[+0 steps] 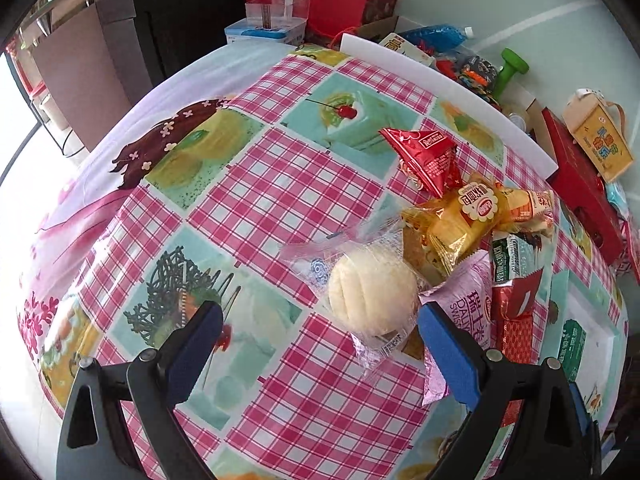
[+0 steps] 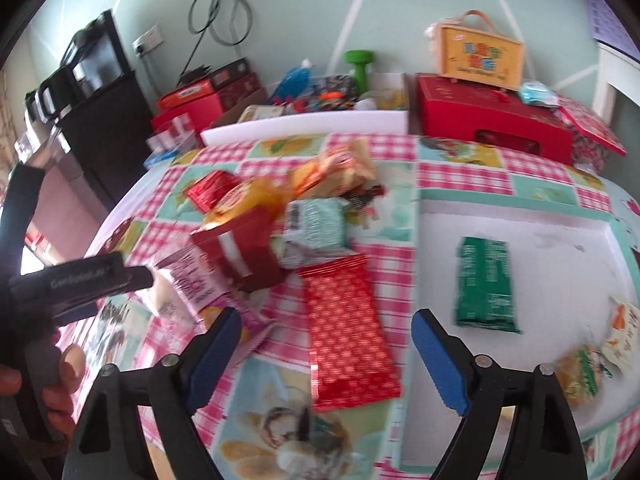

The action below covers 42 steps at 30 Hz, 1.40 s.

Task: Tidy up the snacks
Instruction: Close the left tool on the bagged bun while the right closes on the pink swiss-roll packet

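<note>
Because the wrapped bun [image 1: 372, 298] is soft and light in slippery film, we would pinch its crimped wrapper end; it lies beside the snack pile [image 1: 472, 216]; left gripper [image 1: 320, 332] and right gripper [image 2: 326, 334] both gape empty.

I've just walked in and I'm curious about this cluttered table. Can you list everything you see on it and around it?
Checked tablecloth: one, pink and teal, covering the table.
White tray: one, at the table's right side.
Green packet: one, lying in the tray.
Long red packet: one, flat on the cloth, left of the tray.
Wrapped bun: one, pale, in clear wrap at the near edge of the snack pile.
Gold packet: one, in the pile.
Red triangular packet: one, behind the pile.
Red box: one, behind the table.
Orange carry box: one, on the red box.
Green dumbbell: one, behind the table.
Left gripper: open, empty.
Right gripper: open, empty.
</note>
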### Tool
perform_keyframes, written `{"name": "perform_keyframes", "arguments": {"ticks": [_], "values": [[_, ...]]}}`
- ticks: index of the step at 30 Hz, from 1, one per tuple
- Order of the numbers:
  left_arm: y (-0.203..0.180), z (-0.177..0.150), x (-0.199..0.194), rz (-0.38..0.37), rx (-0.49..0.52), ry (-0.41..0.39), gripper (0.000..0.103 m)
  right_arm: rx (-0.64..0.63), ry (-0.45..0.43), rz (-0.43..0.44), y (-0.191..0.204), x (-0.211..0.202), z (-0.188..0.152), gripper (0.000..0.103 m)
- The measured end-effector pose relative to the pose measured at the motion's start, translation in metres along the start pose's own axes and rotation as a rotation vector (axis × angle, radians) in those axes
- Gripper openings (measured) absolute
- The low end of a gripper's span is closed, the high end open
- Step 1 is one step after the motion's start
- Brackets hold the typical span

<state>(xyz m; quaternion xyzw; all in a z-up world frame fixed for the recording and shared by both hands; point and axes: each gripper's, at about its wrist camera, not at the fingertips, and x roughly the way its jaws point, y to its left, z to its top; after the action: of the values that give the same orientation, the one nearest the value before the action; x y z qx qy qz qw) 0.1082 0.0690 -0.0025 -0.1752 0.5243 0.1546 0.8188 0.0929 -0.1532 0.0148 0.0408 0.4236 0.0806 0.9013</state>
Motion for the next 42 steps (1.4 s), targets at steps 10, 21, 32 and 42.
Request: {"name": "perform_keyframes", "arguments": {"ticks": [10,21,32,42], "values": [[0.006,0.009,0.021,-0.092,-0.087,0.063,0.098,-0.126,0.063,0.054,0.051,0.035,-0.002,0.082],[-0.015,0.019,0.045,-0.124,-0.076,0.081,0.098,-0.118,0.098,0.088,0.058,0.062,0.001,0.061],[-0.032,0.022,0.047,-0.165,-0.042,0.063,0.060,-0.083,0.105,0.112,0.051,0.061,-0.001,0.043],[-0.033,0.019,0.036,-0.167,-0.030,0.032,0.055,-0.083,0.106,0.113,0.049,0.056,-0.004,0.041]]}}
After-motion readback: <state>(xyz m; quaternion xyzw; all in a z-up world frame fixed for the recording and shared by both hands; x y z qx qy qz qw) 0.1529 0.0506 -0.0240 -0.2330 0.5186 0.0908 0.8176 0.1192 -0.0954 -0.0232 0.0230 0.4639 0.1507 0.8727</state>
